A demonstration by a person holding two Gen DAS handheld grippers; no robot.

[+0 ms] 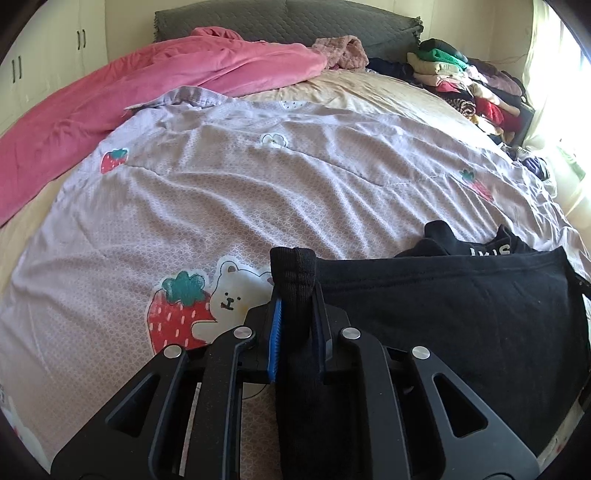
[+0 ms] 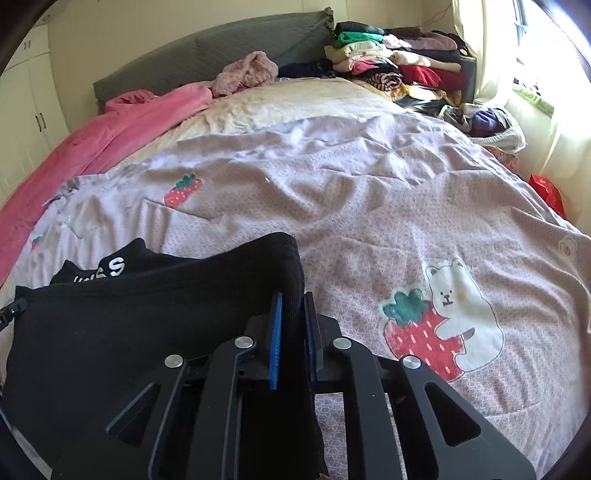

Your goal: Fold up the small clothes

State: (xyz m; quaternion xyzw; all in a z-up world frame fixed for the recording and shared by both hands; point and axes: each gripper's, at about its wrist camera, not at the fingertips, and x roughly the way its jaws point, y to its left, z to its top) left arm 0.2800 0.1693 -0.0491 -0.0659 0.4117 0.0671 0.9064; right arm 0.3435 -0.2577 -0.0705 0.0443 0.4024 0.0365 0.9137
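Observation:
A small black garment (image 1: 443, 310) with white lettering is stretched between both grippers above the lilac bedspread. My left gripper (image 1: 297, 302) is shut on its left ribbed corner, which sticks up between the blue pads. In the right wrist view the same black garment (image 2: 129, 317) spreads to the left. My right gripper (image 2: 293, 306) is shut on its right ribbed corner. The lettered part lies on the bed behind the held edge.
A lilac bedspread (image 1: 258, 192) with strawberry and bear prints covers the bed. A pink blanket (image 1: 129, 96) lies at the far left. A stack of folded clothes (image 2: 399, 66) sits at the far right by the grey headboard (image 1: 280, 18). A window is at the right.

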